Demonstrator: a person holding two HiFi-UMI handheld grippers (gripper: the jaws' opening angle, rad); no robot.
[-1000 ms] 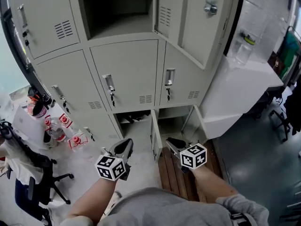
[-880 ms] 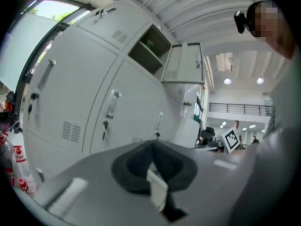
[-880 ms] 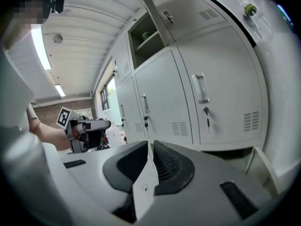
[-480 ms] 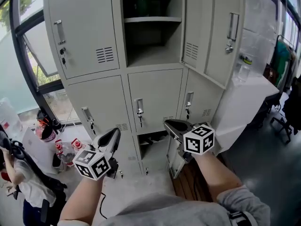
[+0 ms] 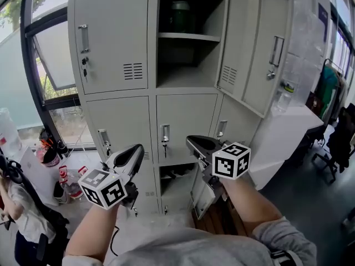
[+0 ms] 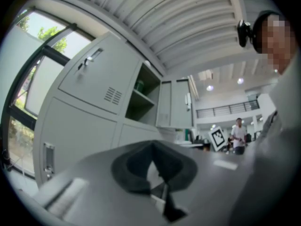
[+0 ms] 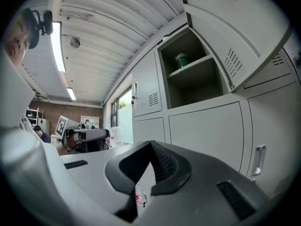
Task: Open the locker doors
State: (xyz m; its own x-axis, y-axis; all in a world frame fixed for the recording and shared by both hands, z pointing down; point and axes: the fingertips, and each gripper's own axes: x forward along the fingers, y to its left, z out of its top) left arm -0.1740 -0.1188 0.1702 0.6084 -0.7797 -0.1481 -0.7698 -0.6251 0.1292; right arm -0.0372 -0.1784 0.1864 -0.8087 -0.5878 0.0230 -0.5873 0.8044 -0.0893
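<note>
Grey locker bank [image 5: 186,115] ahead; left claw [image 5: 137,148] closed, empty; right claw [image 5: 191,141] closed, empty; neither touching it

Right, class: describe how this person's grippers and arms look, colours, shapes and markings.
The left gripper and right gripper match: pale grey shells tapering to a beak, with dark ribbed pads. Each carries a white cube with black square markers. Forearms are bare; a grey sleeve shows on the right.
</note>
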